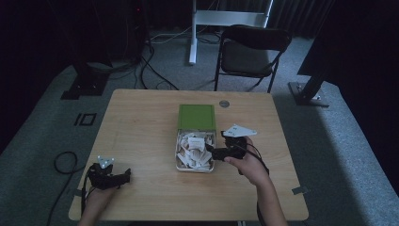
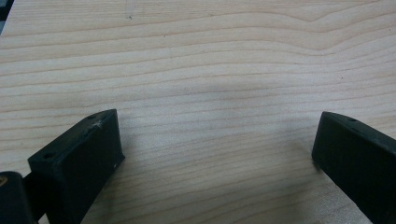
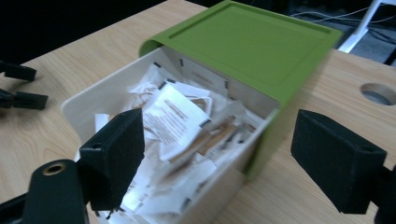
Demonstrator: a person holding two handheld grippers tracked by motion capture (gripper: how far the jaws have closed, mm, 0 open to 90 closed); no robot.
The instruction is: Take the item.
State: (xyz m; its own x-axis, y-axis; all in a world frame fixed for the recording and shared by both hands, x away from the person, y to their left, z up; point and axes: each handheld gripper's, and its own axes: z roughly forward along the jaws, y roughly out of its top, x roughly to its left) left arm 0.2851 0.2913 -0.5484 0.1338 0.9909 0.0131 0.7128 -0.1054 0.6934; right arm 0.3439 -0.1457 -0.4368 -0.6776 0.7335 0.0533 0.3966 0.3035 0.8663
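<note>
Your right claw [image 1: 217, 153] sat released right at the packet drawer [image 3: 154, 140], pulled out of its green box [image 1: 196, 116] mid-bench; left claw [image 1: 123, 177], also released, was well apart.

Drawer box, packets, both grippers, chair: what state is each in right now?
Drawer: pulled partly out of its green case.
Packets: loose heap filling the drawer.
Left gripper: jaws open, over bare table.
Right gripper: jaws open, at the drawer.
Chair: unfolded, unoccupied.
</note>
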